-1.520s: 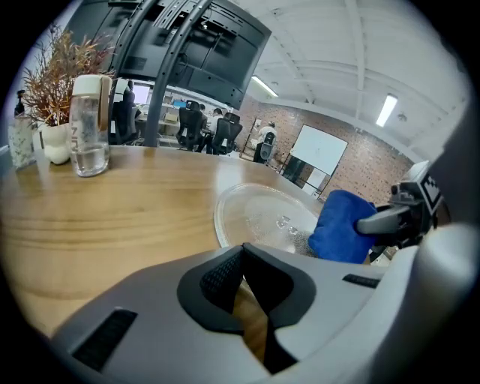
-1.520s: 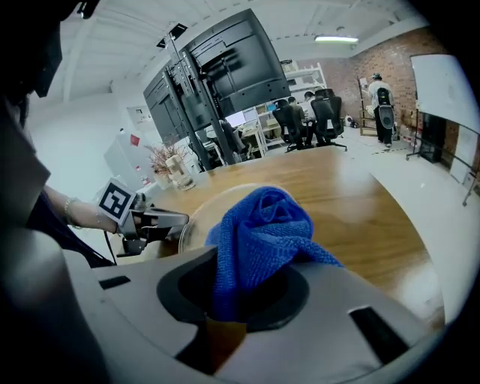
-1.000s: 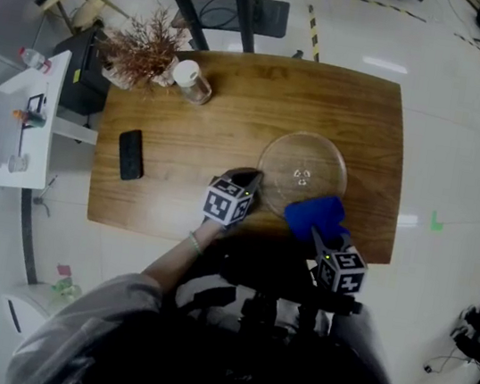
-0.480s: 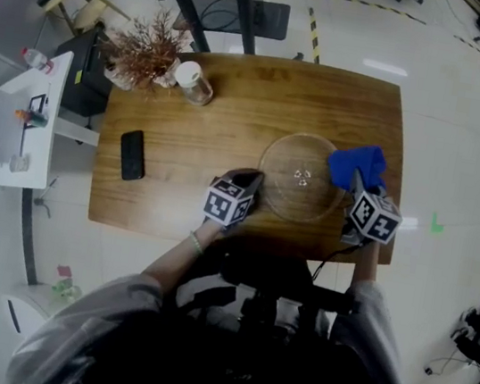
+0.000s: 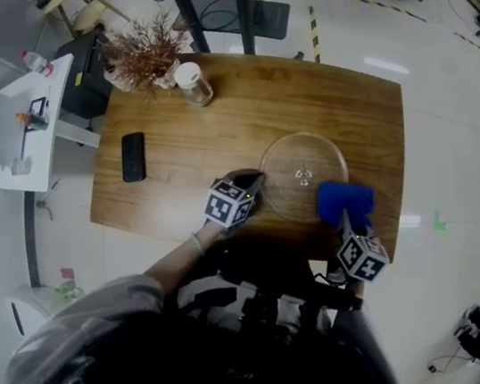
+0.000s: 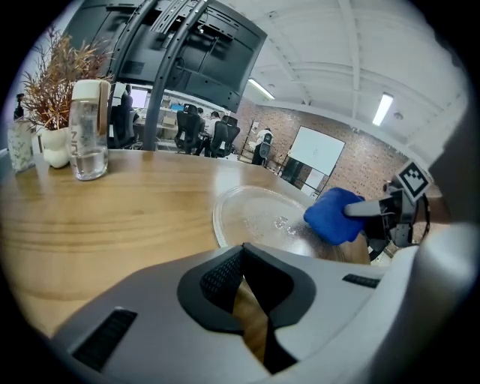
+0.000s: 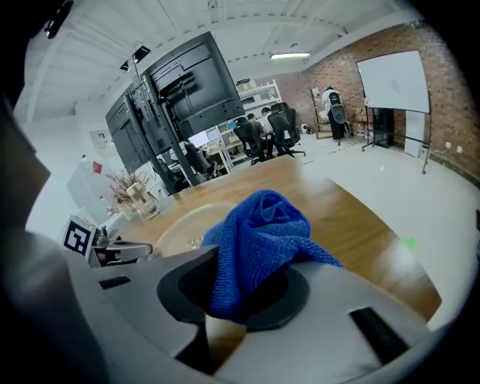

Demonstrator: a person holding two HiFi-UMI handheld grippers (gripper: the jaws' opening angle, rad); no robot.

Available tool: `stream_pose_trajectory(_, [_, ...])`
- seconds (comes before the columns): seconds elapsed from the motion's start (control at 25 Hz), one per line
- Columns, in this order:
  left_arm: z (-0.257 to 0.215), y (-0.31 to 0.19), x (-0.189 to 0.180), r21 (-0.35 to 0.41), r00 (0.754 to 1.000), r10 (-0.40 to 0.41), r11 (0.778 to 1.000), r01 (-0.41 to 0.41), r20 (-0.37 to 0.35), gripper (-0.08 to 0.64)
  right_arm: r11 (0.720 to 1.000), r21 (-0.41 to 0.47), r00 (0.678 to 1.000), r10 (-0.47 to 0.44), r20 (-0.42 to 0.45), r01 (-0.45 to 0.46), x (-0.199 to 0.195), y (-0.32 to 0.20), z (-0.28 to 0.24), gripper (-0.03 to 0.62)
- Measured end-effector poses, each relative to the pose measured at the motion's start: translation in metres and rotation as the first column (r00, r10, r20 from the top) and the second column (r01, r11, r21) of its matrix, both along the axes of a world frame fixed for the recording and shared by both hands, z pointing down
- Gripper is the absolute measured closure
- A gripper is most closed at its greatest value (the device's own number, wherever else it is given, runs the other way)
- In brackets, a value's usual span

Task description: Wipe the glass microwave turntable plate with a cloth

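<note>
Over table [image 5: 195, 134], right gripper [image 5: 347, 226] (jaws pinching cloth [image 5: 343, 197]) has swept nearer along plate [image 5: 298, 164]; left gripper [image 5: 243, 181] jaws together.

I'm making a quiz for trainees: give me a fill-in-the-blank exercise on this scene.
The right gripper is shut on a ___ cloth. The glass plate rests on a ___ table. In the head view, the black phone lies to the plate's ___. The bottle has a ___ cap.
Missing words: blue; wooden; left; white.
</note>
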State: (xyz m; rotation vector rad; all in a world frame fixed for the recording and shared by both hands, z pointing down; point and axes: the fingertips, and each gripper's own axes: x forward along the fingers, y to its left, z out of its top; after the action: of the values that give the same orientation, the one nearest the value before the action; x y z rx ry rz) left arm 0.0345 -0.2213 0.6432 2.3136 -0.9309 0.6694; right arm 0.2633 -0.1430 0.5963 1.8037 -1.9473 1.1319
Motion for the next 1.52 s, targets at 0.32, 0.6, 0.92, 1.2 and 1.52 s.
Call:
stream_pose_trajectory(0.32, [-0.001,0.0,-0.001,0.003,1.0,0.008,1.0,-0.008,-0.006,0.555,1.0,-0.025,1.0,0.001,0.026,0.0,-0.032,0.055,0.014,0.511])
stream_pose_trajectory(0.6, [-0.012,0.004,-0.013,0.023,0.993,-0.032,0.999,0.035,-0.11,0.555,0.994,0.09,0.998,0.066,0.005,-0.066,-0.037,0.047,-0.024,0.511])
stream_pose_trajectory(0.92, [-0.051,0.033,-0.023,0.011,0.967,0.051,0.999,-0.05,-0.25,0.555,0.984,0.132,0.993,0.113,0.041,-0.118,-0.067,0.068,-0.039,0.512])
stream_pose_trajectory(1.2, [-0.075,0.065,-0.047,0.034,0.941,0.133,0.991,-0.129,-0.313,0.555,0.974,0.153,0.986,0.165,0.035,-0.168,-0.109,0.1,-0.05,0.511])
stream_pose_trajectory(1.52, [-0.08,0.105,-0.056,0.004,0.911,0.163,0.985,-0.175,-0.38,0.555,0.971,0.149,0.982,0.186,0.014,-0.186,-0.138,0.158,-0.054,0.512])
